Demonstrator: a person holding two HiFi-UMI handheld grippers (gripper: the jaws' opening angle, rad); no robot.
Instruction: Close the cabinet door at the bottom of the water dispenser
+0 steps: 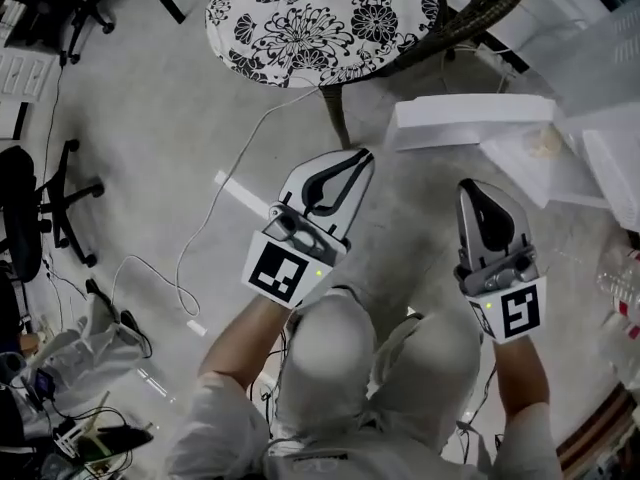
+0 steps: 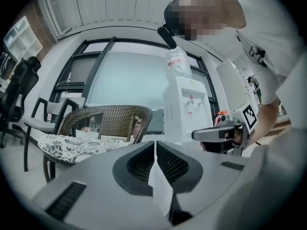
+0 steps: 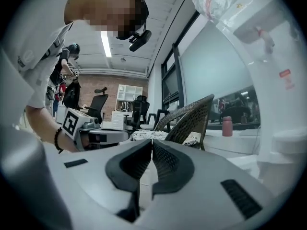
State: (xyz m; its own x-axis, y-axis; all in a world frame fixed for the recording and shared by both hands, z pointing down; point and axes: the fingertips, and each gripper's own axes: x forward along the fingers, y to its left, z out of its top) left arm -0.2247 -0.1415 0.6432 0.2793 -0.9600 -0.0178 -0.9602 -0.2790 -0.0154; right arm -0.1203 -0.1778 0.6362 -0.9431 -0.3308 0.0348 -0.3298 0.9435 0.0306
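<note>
The white water dispenser [image 2: 186, 110] with a bottle [image 2: 178, 62] on top stands ahead of me in the left gripper view. In the right gripper view it rises close at the right [image 3: 273, 71]. Its bottom cabinet door shows in no view. My left gripper [image 1: 362, 154] is held level above my knees, jaws shut and empty [image 2: 155, 143]. My right gripper [image 1: 468, 186] is beside it, also shut with nothing in it [image 3: 152, 142]. Each gripper sees the other: the right gripper [image 2: 197, 135] and the left gripper [image 3: 93, 137].
A wicker chair [image 2: 108, 120] with a black-and-white flowered cushion [image 1: 320, 18] stands just ahead on the left. White slabs [image 1: 470, 118] lie ahead on the right. A white cable [image 1: 200, 238] runs over the floor, and an office chair [image 1: 30, 208] is at far left.
</note>
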